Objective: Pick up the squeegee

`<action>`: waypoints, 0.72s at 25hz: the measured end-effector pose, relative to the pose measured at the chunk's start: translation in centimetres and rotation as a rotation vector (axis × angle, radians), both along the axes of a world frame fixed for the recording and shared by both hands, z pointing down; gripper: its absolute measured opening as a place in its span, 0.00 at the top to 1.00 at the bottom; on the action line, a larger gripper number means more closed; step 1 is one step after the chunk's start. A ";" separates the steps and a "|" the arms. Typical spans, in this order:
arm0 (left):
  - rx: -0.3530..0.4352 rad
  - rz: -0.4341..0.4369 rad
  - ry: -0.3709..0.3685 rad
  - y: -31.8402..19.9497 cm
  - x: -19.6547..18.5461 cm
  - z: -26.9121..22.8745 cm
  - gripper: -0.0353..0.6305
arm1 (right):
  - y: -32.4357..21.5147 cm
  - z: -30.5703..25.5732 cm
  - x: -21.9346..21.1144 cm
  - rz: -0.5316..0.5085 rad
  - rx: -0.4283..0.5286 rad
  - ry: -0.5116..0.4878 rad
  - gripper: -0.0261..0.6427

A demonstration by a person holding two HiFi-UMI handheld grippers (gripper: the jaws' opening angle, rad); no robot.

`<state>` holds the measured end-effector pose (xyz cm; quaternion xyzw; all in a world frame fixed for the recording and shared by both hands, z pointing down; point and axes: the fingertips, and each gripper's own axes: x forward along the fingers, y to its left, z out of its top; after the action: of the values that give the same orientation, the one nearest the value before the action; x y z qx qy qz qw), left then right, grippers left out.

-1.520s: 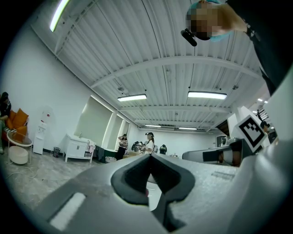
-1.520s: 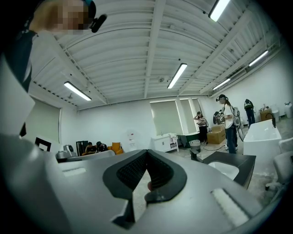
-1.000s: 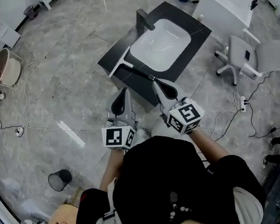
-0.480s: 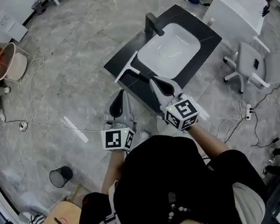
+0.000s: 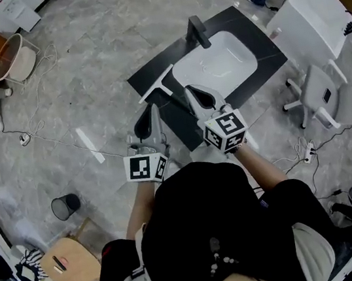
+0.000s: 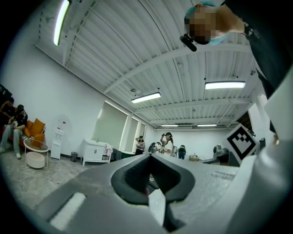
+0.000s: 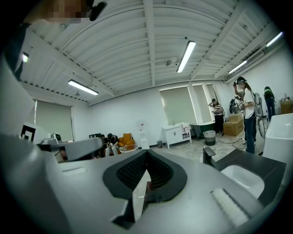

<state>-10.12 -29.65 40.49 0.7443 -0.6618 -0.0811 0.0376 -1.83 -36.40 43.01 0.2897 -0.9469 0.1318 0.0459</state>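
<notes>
A black countertop [image 5: 262,50] carries a white sink basin [image 5: 217,64]. The squeegee [image 5: 156,84] lies at the counter's left edge, its handle running toward the right gripper [image 5: 193,94], whose jaws are pressed together on nothing, just beside the handle's end. The left gripper [image 5: 150,113] is likewise fully closed and empty.

I'm seeing a black top [image 5: 204,231] with light grey short sleeves [image 5: 311,261] on the person. The left gripper [image 5: 151,107] and right gripper [image 5: 188,89] are both grey with black pads [image 5: 204,99], and each carries one of the white cubes [image 5: 226,131] with black square markers.
</notes>
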 end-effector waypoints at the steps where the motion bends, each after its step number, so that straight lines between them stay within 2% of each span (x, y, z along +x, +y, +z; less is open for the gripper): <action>1: -0.001 -0.012 -0.004 -0.4 0.1 0.1 0.95 | -0.5 0.2 0.0 -0.013 -0.002 0.004 0.96; 18: -0.039 -0.298 -0.028 -0.8 -0.5 1.0 0.95 | -4.4 7.2 -3.0 -0.255 -0.089 0.119 0.96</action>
<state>-10.63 -30.47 41.53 0.6379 -0.7670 -0.0627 0.0304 -4.78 -40.84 50.16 0.1719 -0.9649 0.1495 0.1309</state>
